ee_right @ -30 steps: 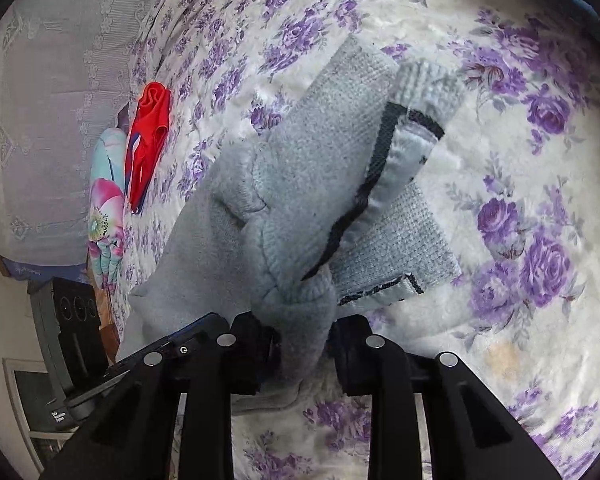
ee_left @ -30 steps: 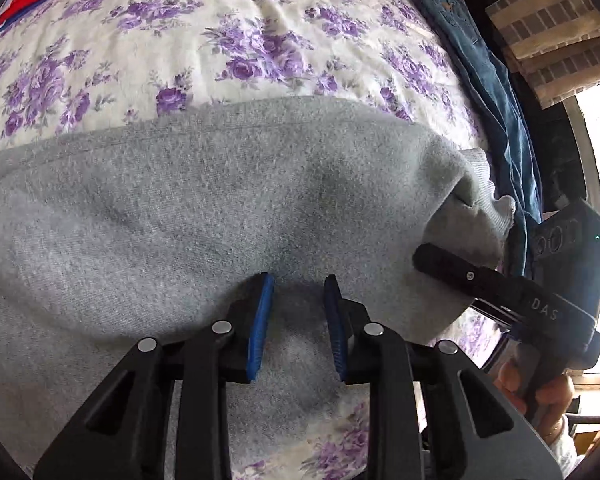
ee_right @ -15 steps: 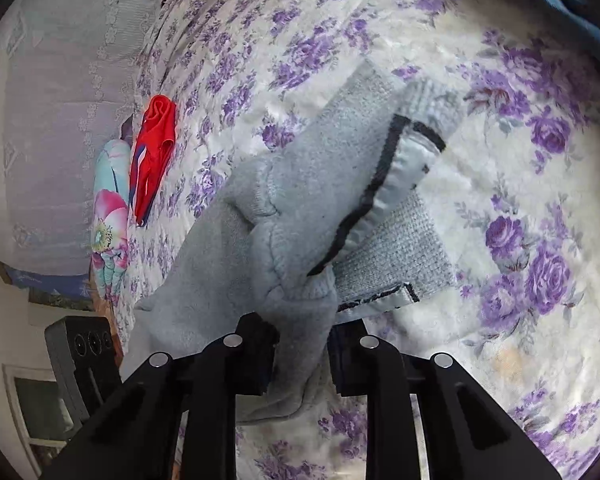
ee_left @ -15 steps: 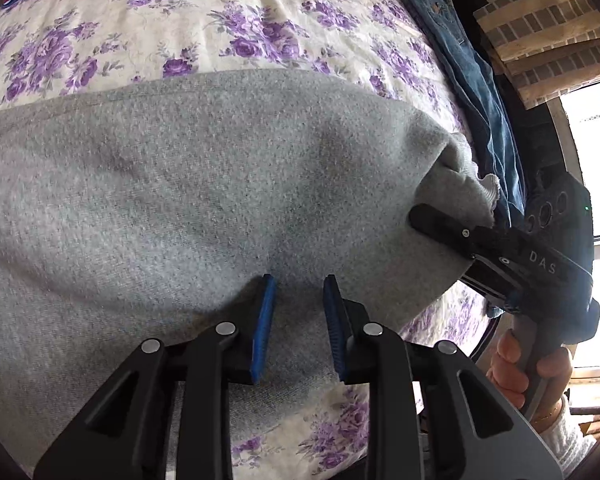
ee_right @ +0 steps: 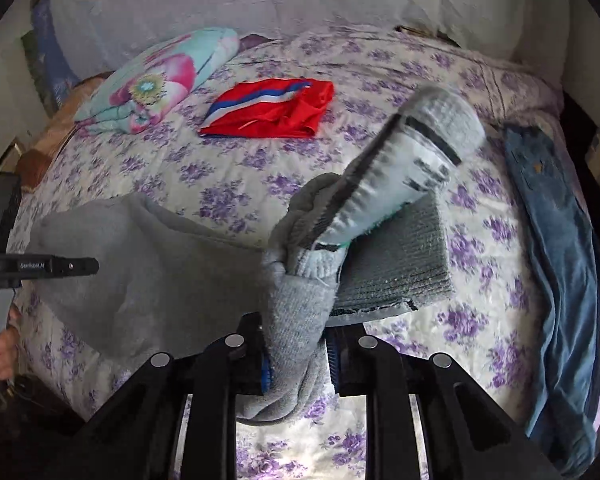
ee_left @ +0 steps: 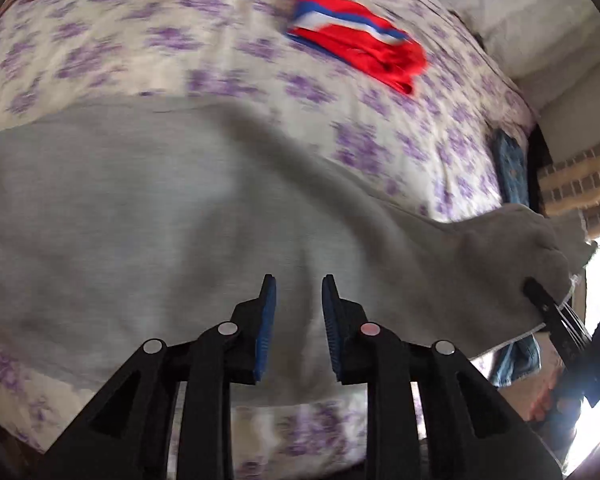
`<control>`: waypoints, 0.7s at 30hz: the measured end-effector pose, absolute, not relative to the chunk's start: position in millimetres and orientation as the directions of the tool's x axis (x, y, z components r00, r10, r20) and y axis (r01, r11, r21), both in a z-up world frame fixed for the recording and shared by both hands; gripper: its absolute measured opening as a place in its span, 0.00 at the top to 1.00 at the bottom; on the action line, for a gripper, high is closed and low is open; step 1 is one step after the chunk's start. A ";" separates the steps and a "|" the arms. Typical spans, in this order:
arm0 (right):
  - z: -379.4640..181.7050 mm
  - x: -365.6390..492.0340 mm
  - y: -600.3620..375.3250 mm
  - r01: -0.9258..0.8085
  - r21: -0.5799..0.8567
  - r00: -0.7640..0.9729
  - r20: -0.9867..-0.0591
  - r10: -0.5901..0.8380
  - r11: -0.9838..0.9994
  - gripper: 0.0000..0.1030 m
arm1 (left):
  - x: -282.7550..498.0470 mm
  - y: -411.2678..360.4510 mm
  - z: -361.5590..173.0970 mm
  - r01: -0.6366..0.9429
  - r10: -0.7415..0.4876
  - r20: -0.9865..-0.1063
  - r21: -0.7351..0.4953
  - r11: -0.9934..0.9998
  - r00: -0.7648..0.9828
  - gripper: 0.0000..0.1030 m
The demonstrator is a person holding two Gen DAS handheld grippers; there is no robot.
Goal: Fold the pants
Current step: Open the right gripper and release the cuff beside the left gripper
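**Inspector:** Count what is on the bed.

**Me:** One pair of grey pants (ee_right: 172,264), spread across the floral bed cover (ee_right: 236,160). One red garment (ee_right: 272,108) with a blue and white stripe, folded, farther up the bed. One pair of blue jeans (ee_right: 556,240) along the bed's edge. One flowered pillow (ee_right: 160,80) by the head. Two grippers, both mine.

**Inspector:** State of your jaws?

**Me:** My right gripper (ee_right: 296,356) is clamped on a bunched end of the pants; the cloth fills the gap between the blue pads, and beyond it a ribbed cuff with a dark stripe stands lifted off the bed. My left gripper (ee_left: 298,328) has its jaws parted a narrow way, with grey cloth seen between them; whether the pads pinch it I cannot tell, as this view is blurred.

**Inspector:** Any writing?

**Me:** A small pale label on my left gripper's side (ee_right: 40,266), as seen from the right wrist; too small to read.
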State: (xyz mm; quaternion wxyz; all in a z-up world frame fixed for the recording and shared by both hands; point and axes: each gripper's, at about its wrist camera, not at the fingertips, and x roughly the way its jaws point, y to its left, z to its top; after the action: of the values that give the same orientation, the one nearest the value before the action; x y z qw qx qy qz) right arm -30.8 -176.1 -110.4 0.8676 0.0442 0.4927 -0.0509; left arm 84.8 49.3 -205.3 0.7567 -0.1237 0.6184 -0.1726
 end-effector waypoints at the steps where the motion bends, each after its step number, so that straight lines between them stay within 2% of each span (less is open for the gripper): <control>1: -108.0 -22.4 -158.6 0.073 -0.003 0.512 -0.858 -0.040 0.997 0.79 | 88.9 75.6 -208.7 0.049 -0.381 -0.904 -0.379 0.924 0.192 0.78; 4: -117.5 1.5 -106.8 -0.087 -0.044 0.500 -0.866 0.005 0.995 0.79 | 96.1 137.9 -221.3 -0.075 -0.324 -0.921 -0.347 0.935 0.218 0.78; 6: -134.0 15.2 -73.6 -0.172 -0.054 0.472 -0.881 0.034 0.984 0.79 | 98.4 154.1 -229.2 -0.078 -0.377 -0.901 -0.401 0.913 0.212 0.82; 8: -155.4 24.6 -41.8 -0.254 -0.061 0.445 -0.894 0.061 0.965 0.79 | 99.6 155.3 -233.8 -0.074 -0.383 -0.897 -0.407 0.911 0.221 0.82; 10: -182.6 30.1 -16.5 -0.301 -0.110 0.418 -0.908 0.027 0.947 0.78 | 102.0 154.3 -240.1 -0.083 -0.374 -0.899 -0.401 0.912 0.228 0.82; 11: -195.9 31.1 -7.3 -0.312 -0.131 0.402 -0.916 0.005 0.941 0.74 | 102.1 151.0 -242.4 -0.087 -0.374 -0.898 -0.402 0.912 0.231 0.82; 12: -206.7 31.9 -2.2 -0.322 -0.149 0.385 -0.923 -0.014 0.935 0.63 | 102.6 148.7 -245.1 -0.093 -0.377 -0.896 -0.407 0.909 0.233 0.82; 14: -207.1 28.0 5.7 -0.351 -0.177 0.388 -0.921 -0.030 0.920 0.57 | 103.8 151.1 -247.3 -0.095 -0.394 -0.890 -0.423 0.901 0.227 0.82; 15: -203.5 26.3 7.4 -0.378 -0.157 0.368 -0.930 -0.008 0.912 0.48 | 104.8 152.3 -247.8 -0.092 -0.404 -0.888 -0.431 0.898 0.222 0.82; 18: -176.2 22.3 -1.6 -0.390 0.008 0.280 -0.952 0.127 0.921 0.41 | 105.5 155.3 -249.9 -0.080 -0.423 -0.881 -0.447 0.891 0.212 0.82; 21: -143.4 18.7 -18.0 -0.357 0.204 0.229 -0.927 0.297 0.912 0.33 | 106.0 155.1 -250.6 -0.078 -0.426 -0.880 -0.450 0.890 0.210 0.82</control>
State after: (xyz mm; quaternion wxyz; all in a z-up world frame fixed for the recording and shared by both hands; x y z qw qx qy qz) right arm 18.7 -18.0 -143.4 0.7836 -0.0255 0.5847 0.2087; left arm 106.0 155.1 -250.6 0.7507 -0.2043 0.6175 -0.1160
